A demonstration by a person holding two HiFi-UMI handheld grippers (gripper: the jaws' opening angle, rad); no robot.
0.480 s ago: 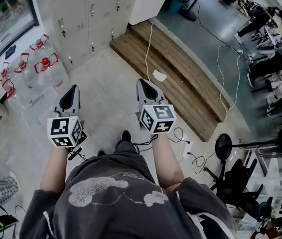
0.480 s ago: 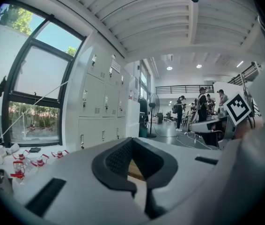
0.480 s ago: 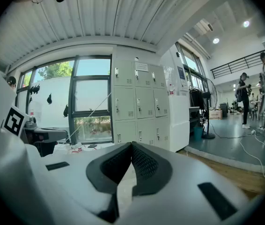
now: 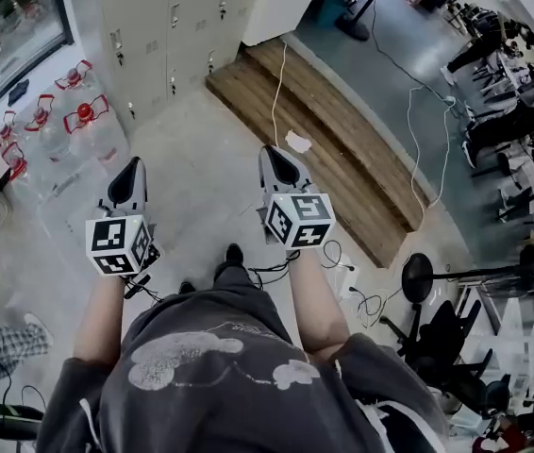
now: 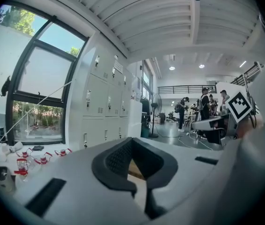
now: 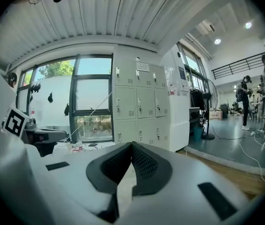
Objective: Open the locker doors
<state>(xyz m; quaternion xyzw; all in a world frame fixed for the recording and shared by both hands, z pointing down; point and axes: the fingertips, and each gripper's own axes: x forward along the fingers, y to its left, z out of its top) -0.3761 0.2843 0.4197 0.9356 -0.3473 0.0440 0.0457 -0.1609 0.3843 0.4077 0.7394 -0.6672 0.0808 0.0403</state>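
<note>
Lockers (image 4: 168,26), flat grey metal, are standing closed well ahead, clear red-handled jugs (image 4: 83,121) crowding the floor (image 4: 201,163) beside them; left gripper (image 4: 132,165) and right gripper (image 4: 273,155) are hanging clenched, empty.

Floor (image 4: 201,159): water jugs (image 4: 83,121) left, wood platform (image 4: 342,149) w/ cable (image 4: 276,92).

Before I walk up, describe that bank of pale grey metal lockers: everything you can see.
The bank of pale grey metal lockers stands upright between the large window and a tall white cabinet. Three columns by three rows of doors show, each with a small latch handle; some show vent slots. Every visible door is shut, and nothing is touching them.
</note>
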